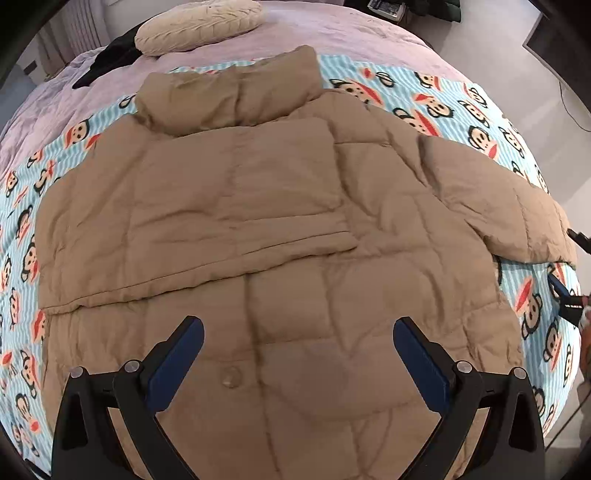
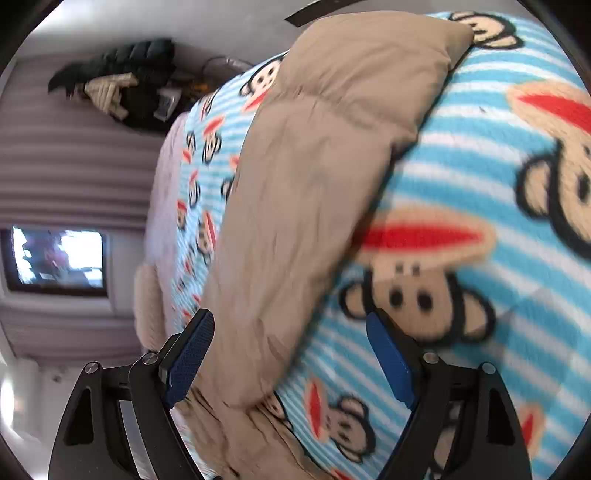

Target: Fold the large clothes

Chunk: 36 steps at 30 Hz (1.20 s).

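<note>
Jacket (image 1: 258, 229) lies flat on the bed (image 1: 424, 96), one sleeve already folded across. Left gripper (image 1: 298, 354) hovers spread above its hem; right gripper (image 2: 290, 354), spread, nears the other sleeve (image 2: 314, 177), which likely needs pinching and folding inward.

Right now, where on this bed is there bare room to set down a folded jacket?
The tan puffer jacket covers most of the monkey-print blanket. Free patches: the plain lilac bedspread beyond the collar, right of the beige pillow, and the blanket strip right of the hem. Crowded: the far-left corner, with pillow and black garment.
</note>
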Each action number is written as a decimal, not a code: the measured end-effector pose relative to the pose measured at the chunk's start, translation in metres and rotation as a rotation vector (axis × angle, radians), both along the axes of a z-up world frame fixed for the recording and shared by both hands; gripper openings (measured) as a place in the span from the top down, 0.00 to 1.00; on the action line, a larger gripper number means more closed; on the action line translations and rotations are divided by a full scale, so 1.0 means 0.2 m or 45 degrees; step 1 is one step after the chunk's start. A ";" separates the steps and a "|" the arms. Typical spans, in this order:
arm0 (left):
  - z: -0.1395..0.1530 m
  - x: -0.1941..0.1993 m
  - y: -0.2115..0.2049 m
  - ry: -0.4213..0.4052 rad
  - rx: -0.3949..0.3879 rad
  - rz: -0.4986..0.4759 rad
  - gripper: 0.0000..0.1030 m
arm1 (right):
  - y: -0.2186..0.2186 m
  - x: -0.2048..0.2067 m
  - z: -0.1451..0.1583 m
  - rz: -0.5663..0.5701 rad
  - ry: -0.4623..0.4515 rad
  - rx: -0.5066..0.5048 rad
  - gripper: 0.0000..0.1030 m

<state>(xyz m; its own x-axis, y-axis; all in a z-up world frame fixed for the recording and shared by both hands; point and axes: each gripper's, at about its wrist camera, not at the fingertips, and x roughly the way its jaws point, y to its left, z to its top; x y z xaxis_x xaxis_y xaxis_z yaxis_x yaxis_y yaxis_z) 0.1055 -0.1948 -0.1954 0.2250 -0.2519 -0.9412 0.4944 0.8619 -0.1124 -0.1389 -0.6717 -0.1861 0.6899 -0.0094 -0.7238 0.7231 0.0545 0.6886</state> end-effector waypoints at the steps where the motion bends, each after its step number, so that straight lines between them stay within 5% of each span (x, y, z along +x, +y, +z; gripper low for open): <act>1: 0.00 0.00 -0.01 0.000 -0.002 -0.001 0.00 | -0.04 0.00 -0.02 -0.029 -0.028 0.026 0.16; 8: 0.06 0.01 -0.01 -0.038 -0.024 0.006 0.00 | -0.21 0.04 -0.10 -0.216 -0.238 0.152 0.18; 10: 0.08 0.04 0.02 -0.056 -0.028 0.023 0.00 | -0.23 0.08 -0.13 -0.250 -0.282 0.218 0.49; 11: 0.09 0.05 0.04 -0.074 -0.031 0.042 0.00 | -0.23 0.10 -0.16 -0.252 -0.289 0.251 0.81; 12: 0.10 0.07 0.06 -0.087 -0.033 0.055 0.00 | -0.23 0.12 -0.17 -0.247 -0.307 0.266 0.94; 22: 0.16 0.25 0.36 -0.147 -0.079 0.199 0.00 | 0.04 0.65 0.19 0.285 -0.388 -0.008 0.94; 29: 0.15 0.33 0.55 -0.175 -0.094 0.278 0.00 | 0.64 1.29 0.40 0.873 -0.292 -0.326 0.94; 32: 0.12 0.34 0.61 -0.157 -0.095 0.308 0.00 | 1.00 1.52 0.32 1.115 -0.193 -0.435 0.94; 36: 0.07 0.36 0.68 -0.128 -0.087 0.324 0.00 | 1.30 1.68 0.06 1.283 -0.048 -0.398 0.94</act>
<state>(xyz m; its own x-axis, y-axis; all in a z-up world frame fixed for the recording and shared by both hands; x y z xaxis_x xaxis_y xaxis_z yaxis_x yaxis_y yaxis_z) 0.1781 -0.0579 -0.1809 0.3806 -0.2375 -0.8937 0.2744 0.9519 -0.1361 0.1979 -0.4120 -0.1735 0.5049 0.3983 -0.7658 0.2232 0.7968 0.5615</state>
